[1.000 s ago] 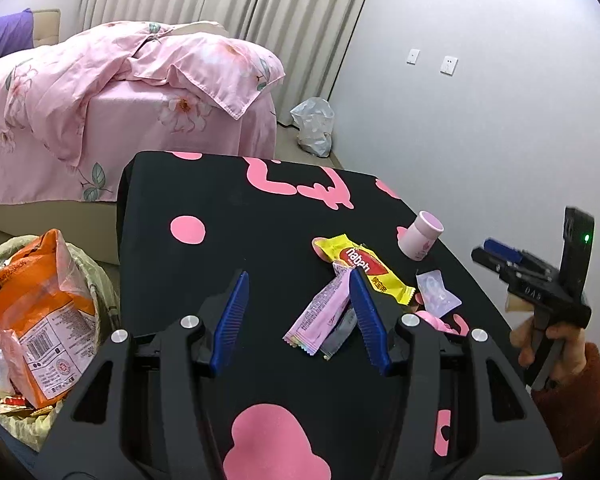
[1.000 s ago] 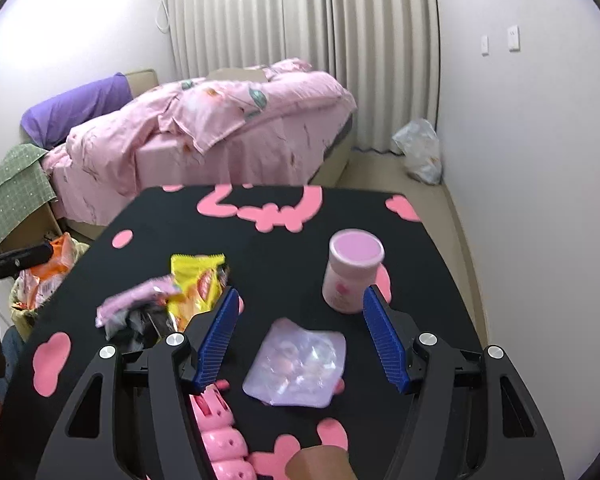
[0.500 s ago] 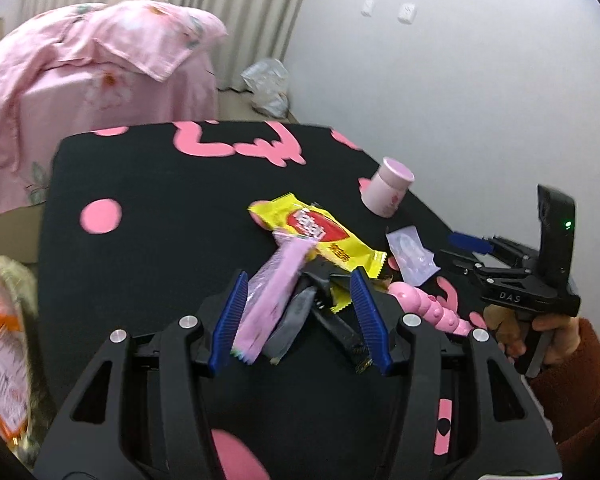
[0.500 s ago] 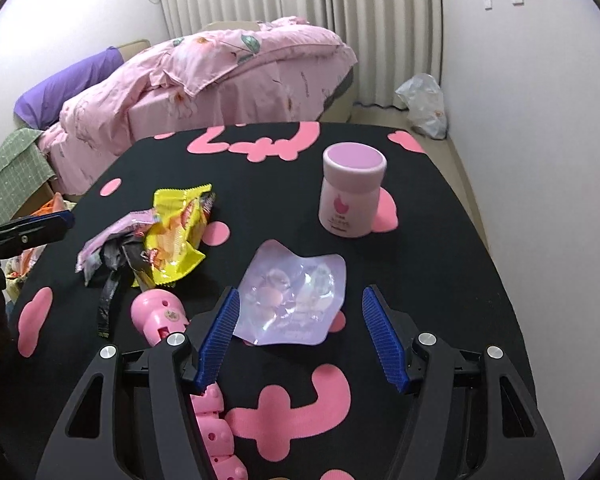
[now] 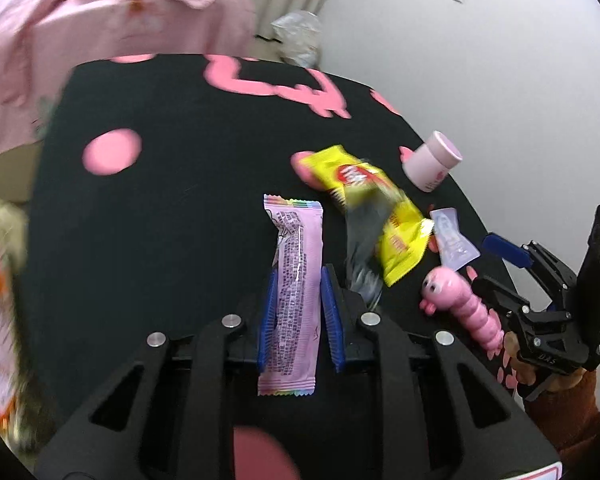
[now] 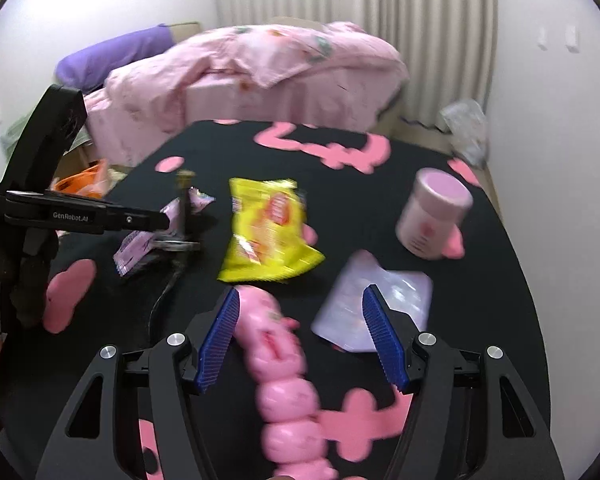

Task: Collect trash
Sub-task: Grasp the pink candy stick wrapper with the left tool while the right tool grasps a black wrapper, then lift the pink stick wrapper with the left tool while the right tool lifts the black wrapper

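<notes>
Left wrist view: the left gripper (image 5: 299, 312) sits low in the centre of the frame, and its jaws are closing on the pink wrapper (image 5: 296, 280). The wrapper's long axis runs straight up the frame, in line with the jaws, with its lower end between the blue pads and its upper end reaching out past the tips. The pads look to be against its edges, so the pinch seems nearly made. Just right of it lie a grey film scrap (image 5: 364, 240) and the yellow snack bag (image 5: 380, 208), with a pink caterpillar toy (image 5: 464, 308) lower right and a pink jar (image 5: 432, 162) beyond. The trash bin (image 5: 4, 300), blurred, sits at the left edge, so this hand looks nearer to it. The bench (image 5: 180, 220) wears a black cloth with pink shapes; a bed with pink bedding fills the upper left.

Right wrist view: the right gripper (image 6: 300, 340) hangs with its jaws wide apart and nothing held. The caterpillar toy lies between them, running down the frame, and a clear blister pack (image 6: 376, 300) sits under the right pad. The yellow bag lies just above, the jar upper right. The left gripper shows at the left edge over the pink wrapper. Curtains and white walls close the room.
</notes>
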The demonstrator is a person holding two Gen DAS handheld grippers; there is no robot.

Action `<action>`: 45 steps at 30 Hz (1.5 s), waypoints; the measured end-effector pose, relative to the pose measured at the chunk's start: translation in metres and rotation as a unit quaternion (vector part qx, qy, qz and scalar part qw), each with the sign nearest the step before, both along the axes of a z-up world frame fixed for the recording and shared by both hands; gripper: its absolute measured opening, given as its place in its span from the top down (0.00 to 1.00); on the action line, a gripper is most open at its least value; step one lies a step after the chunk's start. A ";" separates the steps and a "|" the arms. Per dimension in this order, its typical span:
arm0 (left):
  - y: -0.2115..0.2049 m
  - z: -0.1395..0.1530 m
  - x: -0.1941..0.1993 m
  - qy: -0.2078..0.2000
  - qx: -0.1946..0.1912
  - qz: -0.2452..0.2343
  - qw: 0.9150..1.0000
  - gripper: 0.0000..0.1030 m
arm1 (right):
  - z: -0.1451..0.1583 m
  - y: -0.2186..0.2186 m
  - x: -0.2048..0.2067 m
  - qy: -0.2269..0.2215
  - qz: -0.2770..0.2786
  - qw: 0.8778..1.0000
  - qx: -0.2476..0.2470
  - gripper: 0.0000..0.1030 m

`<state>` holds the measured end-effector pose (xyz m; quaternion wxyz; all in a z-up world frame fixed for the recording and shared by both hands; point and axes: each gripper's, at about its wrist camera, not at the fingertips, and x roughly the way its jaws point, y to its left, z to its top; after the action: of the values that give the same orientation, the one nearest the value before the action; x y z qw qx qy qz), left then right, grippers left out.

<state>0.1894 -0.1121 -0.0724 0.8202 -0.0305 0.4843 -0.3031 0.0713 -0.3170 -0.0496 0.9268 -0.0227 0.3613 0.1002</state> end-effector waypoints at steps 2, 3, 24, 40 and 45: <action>0.019 -0.001 -0.006 0.001 0.006 0.032 0.999 0.79 | 0.002 0.015 0.002 -0.003 0.021 1.000 0.005 0.41; 0.032 -0.001 -0.011 0.001 0.001 0.048 0.999 0.79 | 0.001 0.019 0.004 -0.001 0.028 1.000 0.006 0.41; 0.068 0.014 -0.039 -0.036 -0.005 0.080 0.996 0.65 | -0.031 0.092 0.067 0.087 0.117 0.989 0.041 0.74; 0.049 0.014 -0.021 -0.037 -0.001 0.052 0.998 0.64 | -0.012 0.039 0.007 0.041 0.045 0.998 0.032 0.76; 0.040 0.010 0.004 -0.010 0.008 0.057 0.998 0.65 | -0.013 0.028 -0.002 0.038 0.034 0.997 0.050 0.76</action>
<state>0.1930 -0.0719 -0.0624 0.8411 -0.0484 0.4758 -0.2526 0.0695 -0.2889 -0.0626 0.9085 0.0150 0.3895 0.1506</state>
